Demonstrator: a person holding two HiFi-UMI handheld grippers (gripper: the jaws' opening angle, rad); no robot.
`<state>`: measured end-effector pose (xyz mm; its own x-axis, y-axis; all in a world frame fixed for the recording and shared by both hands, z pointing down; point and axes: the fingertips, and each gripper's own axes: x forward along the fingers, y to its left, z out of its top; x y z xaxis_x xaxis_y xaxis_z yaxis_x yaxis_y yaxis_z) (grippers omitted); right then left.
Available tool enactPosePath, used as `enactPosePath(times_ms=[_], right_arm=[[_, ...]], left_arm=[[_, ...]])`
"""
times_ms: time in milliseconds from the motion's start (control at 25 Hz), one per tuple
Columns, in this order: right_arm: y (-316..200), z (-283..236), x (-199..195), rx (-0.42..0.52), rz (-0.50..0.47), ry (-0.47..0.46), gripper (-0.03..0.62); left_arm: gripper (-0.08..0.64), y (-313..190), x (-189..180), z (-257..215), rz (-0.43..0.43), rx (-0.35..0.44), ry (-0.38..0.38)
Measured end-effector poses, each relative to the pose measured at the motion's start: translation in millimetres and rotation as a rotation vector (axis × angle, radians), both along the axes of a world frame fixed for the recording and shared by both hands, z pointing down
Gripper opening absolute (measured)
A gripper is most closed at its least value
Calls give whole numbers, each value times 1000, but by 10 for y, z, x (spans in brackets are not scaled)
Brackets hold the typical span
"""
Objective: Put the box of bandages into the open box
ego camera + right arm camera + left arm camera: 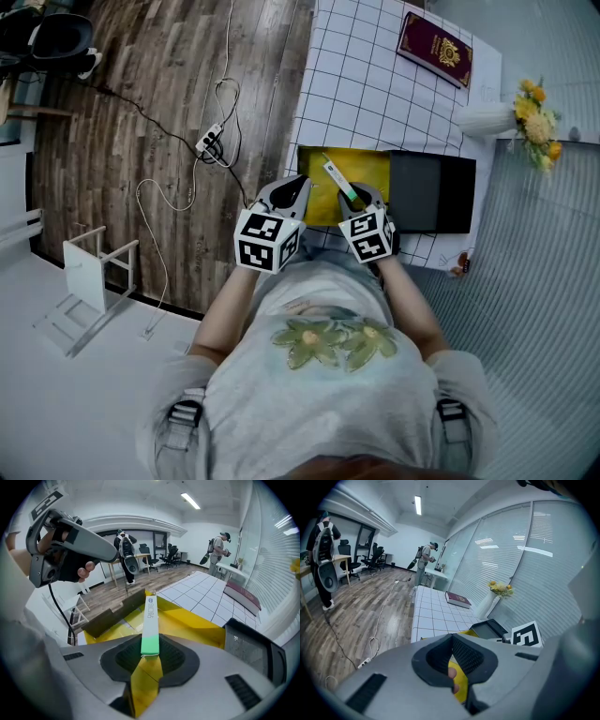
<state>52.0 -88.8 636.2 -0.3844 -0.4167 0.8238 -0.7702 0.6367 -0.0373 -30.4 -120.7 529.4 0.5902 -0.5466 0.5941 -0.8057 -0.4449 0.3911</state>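
My left gripper (292, 187), nearest my body, has its dark jaws pressed together at the tips with nothing between them. It hangs just left of the box. My right gripper (150, 653) pinches the green end of a slim white-and-green cardboard box of bandages (150, 620), which slants out over the open yellow cardboard box (367, 167) without resting inside it. A flat black lid (433, 192) lies against the yellow box's right side on the white grid-patterned table (356, 89). Farther off lie a dark red book (434, 49) and a white vase of yellow flowers (489, 119).
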Motion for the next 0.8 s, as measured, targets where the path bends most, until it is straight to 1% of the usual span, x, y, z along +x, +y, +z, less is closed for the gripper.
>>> enactPosePath(times_ms=[280,440,640,800], right_arm=[[-2,-2,-12,0,-2,2,91],[-12,-42,-18,6,6,0,119],[-40,-166,-31,35,10,-6,124],[-100,-362,-10,85,54,-35,119]], left_arm=[[7,-6,-42,21,-3,-4,1],[7,-18,-45,9,2,-1,4],[8,-31,-68,-47,5,10,6],[8,-35,-94,-119,5,26,8]])
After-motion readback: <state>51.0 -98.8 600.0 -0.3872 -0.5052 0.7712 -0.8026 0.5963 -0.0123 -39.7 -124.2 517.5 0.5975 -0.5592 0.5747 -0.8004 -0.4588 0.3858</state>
